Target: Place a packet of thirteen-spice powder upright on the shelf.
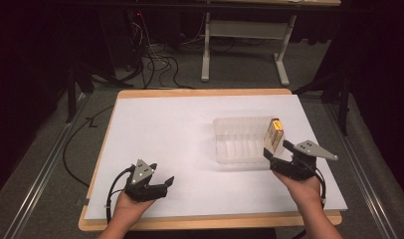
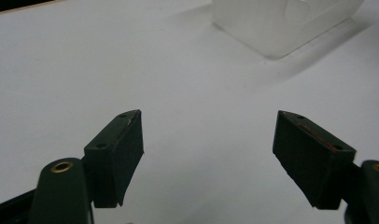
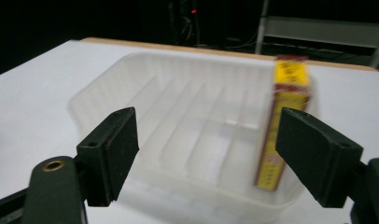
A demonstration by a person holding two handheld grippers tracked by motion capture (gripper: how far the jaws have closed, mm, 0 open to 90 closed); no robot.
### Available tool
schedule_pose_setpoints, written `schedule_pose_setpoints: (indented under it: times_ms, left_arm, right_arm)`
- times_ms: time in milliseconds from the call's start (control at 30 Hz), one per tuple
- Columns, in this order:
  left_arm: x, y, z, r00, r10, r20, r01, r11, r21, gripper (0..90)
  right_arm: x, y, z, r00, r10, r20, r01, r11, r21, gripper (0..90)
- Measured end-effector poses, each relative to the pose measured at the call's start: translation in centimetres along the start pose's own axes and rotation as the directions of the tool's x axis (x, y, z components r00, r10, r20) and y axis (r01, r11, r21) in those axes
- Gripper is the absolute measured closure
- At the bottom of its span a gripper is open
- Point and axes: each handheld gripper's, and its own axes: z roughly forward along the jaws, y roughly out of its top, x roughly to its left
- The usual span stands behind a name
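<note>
Right gripper view is showing the yellow box [image 3: 284,116] standing upright inside the clear tray [image 3: 131,88], against its right wall near the table's right edge; the right gripper [image 3: 204,154] is hanging open just short of it, so placement looks done. The left gripper [image 1: 160,185] is resting open and empty near the front edge.

yellow box [image 3: 283,126] blurred, print unreadable

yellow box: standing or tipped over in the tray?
Standing on end: the yellow box rises above the rim at one end of the clear tray.
</note>
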Motion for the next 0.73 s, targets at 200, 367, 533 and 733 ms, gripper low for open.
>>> schedule_pose_setpoints:
  times_ms: [200,367,533,733]
  left_arm:
    - [-1.4,-0.9,0.1,0.9993,0.012,0.036,-0.013,0.9996,0.026,24.3]
    - [-2.2,-1.5,0.5,0.9981,-0.002,0.062,-0.001,0.9984,0.056,23.7]
    - [-3.1,-2.0,0.9,0.998,-0.001,0.063,-0.002,0.9986,0.052,23.3]
    - [-3.1,-2.5,1.2,0.9985,-0.007,0.055,0.003,0.9973,0.073,22.8]
  right_arm:
    - [1.7,-2.8,-0.4,0.9991,0.002,-0.043,-0.002,1.0,0.009,17.9]
    - [2.3,-5.9,0.1,0.9978,-0.052,-0.041,0.055,0.995,0.088,19.8]
    - [2.0,-5.9,0.7,0.9965,-0.047,-0.069,0.053,0.994,0.092,20.6]
    - [2.2,-6.4,1.1,0.9932,-0.063,-0.098,0.075,0.99,0.121,22.0]
